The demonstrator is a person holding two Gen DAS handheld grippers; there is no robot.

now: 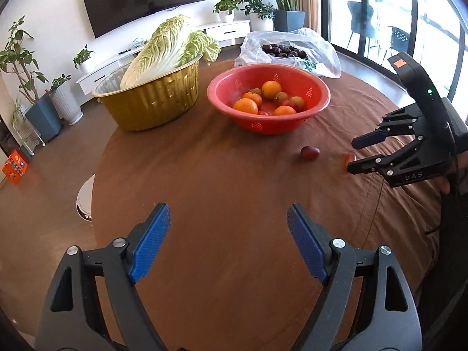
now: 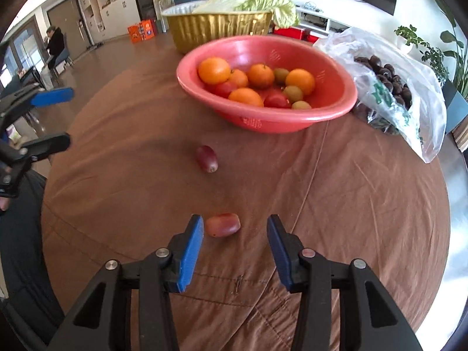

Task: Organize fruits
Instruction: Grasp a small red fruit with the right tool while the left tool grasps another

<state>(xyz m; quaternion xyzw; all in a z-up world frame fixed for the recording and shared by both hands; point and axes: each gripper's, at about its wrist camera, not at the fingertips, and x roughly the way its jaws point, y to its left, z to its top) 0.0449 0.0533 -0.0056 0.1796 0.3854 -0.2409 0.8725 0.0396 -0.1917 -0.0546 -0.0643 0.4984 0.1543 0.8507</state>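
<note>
A red bowl [image 1: 317, 103] [image 2: 336, 111] on the brown-clothed table holds oranges [image 2: 214, 70], tomatoes and small green fruits. Two small reddish fruits lie loose on the cloth. The nearer one [image 2: 222, 224] [image 1: 349, 158] lies just ahead of my right gripper [image 2: 235, 228], close to its left finger; the gripper is open and empty. The other loose fruit [image 2: 207, 158] [image 1: 309, 153] lies between that gripper and the bowl. My left gripper [image 1: 229, 219] is open and empty above bare cloth, well short of the bowl. The right gripper also shows in the left wrist view [image 1: 352, 155].
A gold foil tub [image 1: 152, 102] [image 2: 219, 27] with a napa cabbage [image 1: 166, 46] stands left of the bowl. A clear plastic bag of dark chestnuts [image 2: 389, 87] [image 1: 285, 51] lies behind and right of it. The table edge [image 2: 459, 204] curves at the right.
</note>
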